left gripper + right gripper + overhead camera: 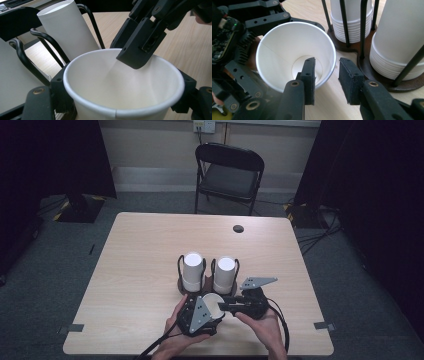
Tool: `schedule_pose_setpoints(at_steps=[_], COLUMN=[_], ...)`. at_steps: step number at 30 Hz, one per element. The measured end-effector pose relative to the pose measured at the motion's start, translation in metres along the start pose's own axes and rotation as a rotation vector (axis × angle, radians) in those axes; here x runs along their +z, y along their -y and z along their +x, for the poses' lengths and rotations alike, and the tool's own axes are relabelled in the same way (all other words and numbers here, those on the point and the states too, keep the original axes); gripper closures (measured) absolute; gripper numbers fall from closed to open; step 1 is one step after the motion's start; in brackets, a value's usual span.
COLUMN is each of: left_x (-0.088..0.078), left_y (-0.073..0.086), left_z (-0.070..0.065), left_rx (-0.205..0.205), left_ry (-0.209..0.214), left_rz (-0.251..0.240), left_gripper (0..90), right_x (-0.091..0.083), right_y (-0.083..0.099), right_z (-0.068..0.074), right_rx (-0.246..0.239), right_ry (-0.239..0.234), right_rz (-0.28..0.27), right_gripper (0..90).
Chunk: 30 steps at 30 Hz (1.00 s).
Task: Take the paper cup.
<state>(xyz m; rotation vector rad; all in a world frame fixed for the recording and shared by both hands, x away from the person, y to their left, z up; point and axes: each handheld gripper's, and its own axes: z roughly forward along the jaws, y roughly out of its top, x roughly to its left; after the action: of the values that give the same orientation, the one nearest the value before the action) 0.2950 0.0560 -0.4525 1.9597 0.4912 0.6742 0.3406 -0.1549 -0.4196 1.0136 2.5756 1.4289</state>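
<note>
Our left gripper [212, 312] clasps the cup [295, 53] by its sides – just beside the holder [372, 72] (two stacks inside). Our right gripper [327, 81] straddles its rim, jaws apart – not pinching.

High view: fixed above the near edge of the desk [150, 250], facing forward and down, far enough off to take in the whole top, the chair [229, 172] beyond and the floor around.

Left gripper view: mounted on the left hand-held gripper [200, 316], very close behind the paper cup [125, 90], looking across its rim toward the cup holder [30, 60].

Right gripper view: mounted on the right hand-held gripper [327, 80], close in, looking down into the same cup [294, 52].

Shared: all three views cover the cup [214, 304] and the stacked cups [192, 270] in the holder; each gripper view also shows the opposite gripper.
</note>
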Motion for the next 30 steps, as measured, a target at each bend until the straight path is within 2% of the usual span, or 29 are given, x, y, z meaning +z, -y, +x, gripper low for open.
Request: schedule_pose_setpoints(at_steps=[3,6,18,20,24,28,30], left_x=[0.000,-0.002,-0.005,-0.007,-0.009,-0.014,-0.017], left_y=[0.001,0.003,0.006,0.007,0.011,0.013,0.013], left_z=[0.002,0.004,0.013,0.015,0.019,0.025,0.027], left_rx=[-0.024,-0.052,-0.104,-0.102,-0.126,-0.164,-0.160], left_ry=[-0.018,-0.010,-0.014,-0.018,-0.015,-0.012,-0.018], left_rz=[-0.004,-0.017,-0.034,-0.030,-0.036,-0.056,-0.056], left_gripper=[24.0,24.0,24.0,24.0,24.0,24.0,24.0], right_x=[-0.002,-0.004,-0.015,-0.016,-0.019,-0.024,-0.026], right_y=[0.002,0.004,0.010,0.011,0.016,0.027,0.031], right_z=[-0.002,-0.003,-0.001,-0.001,-0.002,-0.008,-0.011], right_rx=[0.012,0.018,-0.009,-0.019,-0.029,0.007,0.015], right_ry=[-0.015,-0.018,0.035,0.055,0.109,0.174,0.202], right_rz=[-0.034,-0.074,-0.222,-0.244,-0.285,-0.334,-0.354], right_gripper=[66.6,66.3,61.4,59.0,53.4,48.2,46.4])
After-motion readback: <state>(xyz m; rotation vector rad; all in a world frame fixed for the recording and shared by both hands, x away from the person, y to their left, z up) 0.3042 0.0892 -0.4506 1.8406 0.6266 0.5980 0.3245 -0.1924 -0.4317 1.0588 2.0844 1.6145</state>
